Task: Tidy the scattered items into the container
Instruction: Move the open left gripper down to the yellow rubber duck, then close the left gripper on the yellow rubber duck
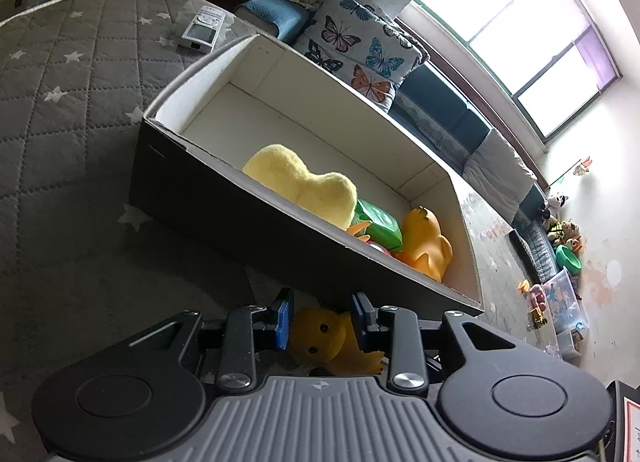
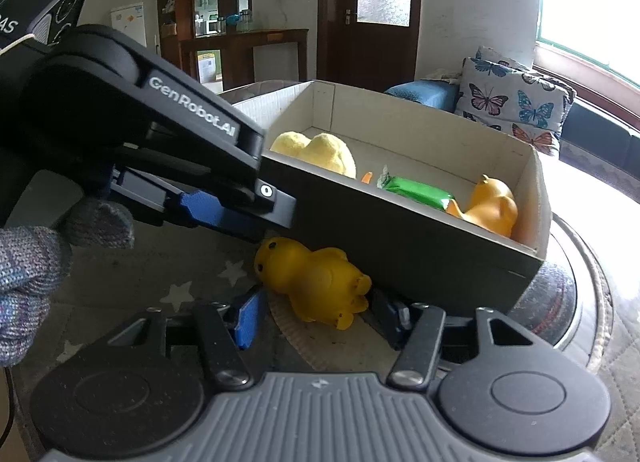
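A yellow rubber animal toy (image 2: 316, 278) lies on the table cloth just in front of the cardboard box (image 2: 400, 246). My left gripper (image 1: 322, 316) has its blue pads on both sides of the toy's head (image 1: 320, 332), shut on it; in the right wrist view it comes in from the left (image 2: 276, 232) over the toy. My right gripper (image 2: 320, 316) is open, its fingers astride the toy's lower body. The box (image 1: 224, 198) holds a yellow plush (image 1: 300, 182), a green packet (image 1: 378, 224) and an orange rubber toy (image 1: 424, 240).
A remote control (image 1: 202, 28) lies on the grey star-patterned cloth (image 1: 68, 102) beyond the box. A butterfly cushion (image 1: 360, 46) and a sofa stand behind. A round table edge (image 2: 576, 302) shows at right. A gloved hand (image 2: 36, 262) holds the left gripper.
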A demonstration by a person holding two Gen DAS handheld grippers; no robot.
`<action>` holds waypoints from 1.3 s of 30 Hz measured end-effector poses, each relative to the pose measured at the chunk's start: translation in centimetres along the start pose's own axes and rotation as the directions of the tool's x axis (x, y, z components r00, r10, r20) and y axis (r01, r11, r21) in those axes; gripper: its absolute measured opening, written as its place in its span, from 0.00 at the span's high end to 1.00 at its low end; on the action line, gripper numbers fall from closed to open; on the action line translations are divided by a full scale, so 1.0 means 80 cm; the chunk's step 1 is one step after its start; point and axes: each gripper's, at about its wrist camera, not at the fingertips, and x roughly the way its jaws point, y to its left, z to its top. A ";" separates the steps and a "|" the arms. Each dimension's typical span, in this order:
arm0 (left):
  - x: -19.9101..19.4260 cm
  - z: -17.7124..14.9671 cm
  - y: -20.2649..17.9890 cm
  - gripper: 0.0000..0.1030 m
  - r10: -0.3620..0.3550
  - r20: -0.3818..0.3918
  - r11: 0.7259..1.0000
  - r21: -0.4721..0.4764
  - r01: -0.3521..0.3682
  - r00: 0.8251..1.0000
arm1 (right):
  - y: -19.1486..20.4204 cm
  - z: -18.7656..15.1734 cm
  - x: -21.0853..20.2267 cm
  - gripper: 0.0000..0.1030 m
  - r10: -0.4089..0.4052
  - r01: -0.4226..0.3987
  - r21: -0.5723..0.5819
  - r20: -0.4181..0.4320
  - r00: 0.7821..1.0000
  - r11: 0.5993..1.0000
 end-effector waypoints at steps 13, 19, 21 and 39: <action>0.013 -0.003 0.004 0.67 0.012 -0.028 1.000 -0.006 -0.013 1.000 | 0.005 -0.003 0.004 0.50 -0.017 0.017 -0.016 -0.005 1.000 1.000; 0.005 -0.005 0.002 0.67 0.008 -0.022 1.000 0.014 -0.008 1.000 | 0.007 -0.002 -0.002 0.58 -0.024 0.024 -0.017 0.003 1.000 1.000; 0.001 -0.006 -0.001 0.67 0.008 -0.014 1.000 0.027 -0.008 1.000 | 0.009 -0.003 -0.006 0.58 -0.025 0.025 -0.019 0.011 1.000 0.999; -0.059 0.023 -0.061 0.67 -0.067 0.099 0.989 0.140 0.053 0.993 | -0.001 0.034 -0.071 0.58 -0.073 0.080 -0.033 0.174 0.982 0.996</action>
